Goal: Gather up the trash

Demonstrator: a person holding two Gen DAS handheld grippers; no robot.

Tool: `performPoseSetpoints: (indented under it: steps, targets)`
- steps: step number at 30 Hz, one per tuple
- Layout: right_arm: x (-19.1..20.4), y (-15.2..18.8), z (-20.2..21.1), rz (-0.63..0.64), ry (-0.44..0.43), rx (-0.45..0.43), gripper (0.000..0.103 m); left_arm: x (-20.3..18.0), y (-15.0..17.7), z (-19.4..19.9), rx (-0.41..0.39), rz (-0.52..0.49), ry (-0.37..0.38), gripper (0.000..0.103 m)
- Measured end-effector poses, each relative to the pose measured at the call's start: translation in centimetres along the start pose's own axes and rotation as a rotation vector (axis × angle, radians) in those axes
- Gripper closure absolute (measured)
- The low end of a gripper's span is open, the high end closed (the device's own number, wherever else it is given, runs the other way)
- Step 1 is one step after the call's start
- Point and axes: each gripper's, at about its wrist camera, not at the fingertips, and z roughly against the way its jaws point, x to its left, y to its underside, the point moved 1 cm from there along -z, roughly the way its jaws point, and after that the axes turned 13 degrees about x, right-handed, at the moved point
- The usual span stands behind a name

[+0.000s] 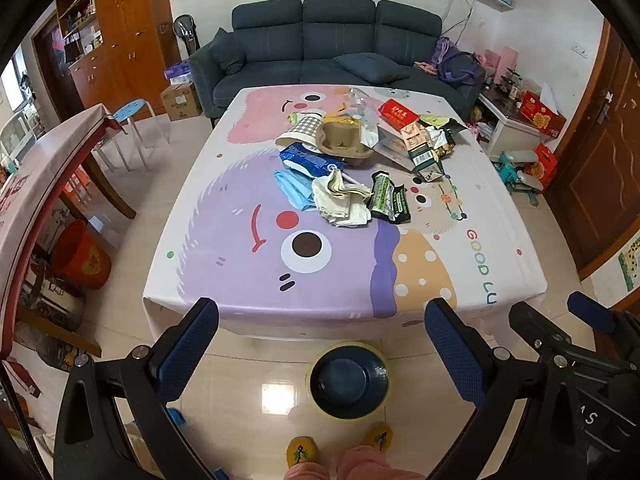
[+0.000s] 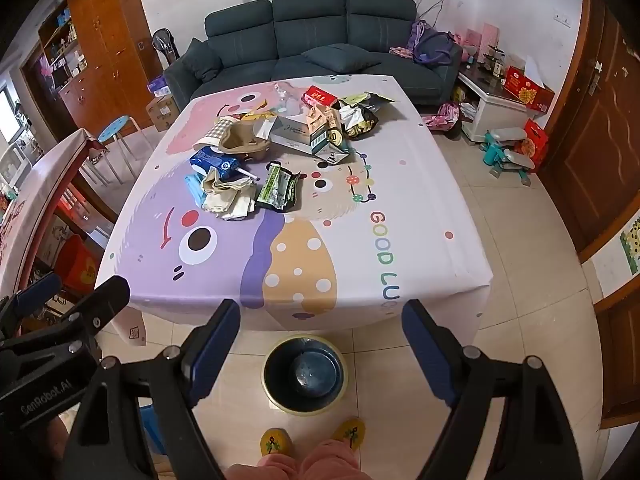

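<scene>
While held above the floor, left gripper (image 1: 322,334) jaws wide, empty, right gripper (image 2: 321,334) likewise

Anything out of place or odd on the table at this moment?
Yes: a heap of wrappers, crumpled paper and a squashed carton litters the far half of the table. The bin on the floor looks empty. Both tools hang open, holding nothing.

Dark sofa (image 1: 336,46) against white wall; glossy tiled floor (image 1: 248,392) — wooden cabinets (image 1: 120,28).
</scene>
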Motion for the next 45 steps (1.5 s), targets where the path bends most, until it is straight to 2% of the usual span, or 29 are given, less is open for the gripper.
performPoseSetpoints:
  steps: [45]
  targets:
    - [-0.14,0.26,0.09,0.003,0.000,-0.002,0.019,0.41,0.64,-0.44,0.015,0.033,-0.030,0.001]
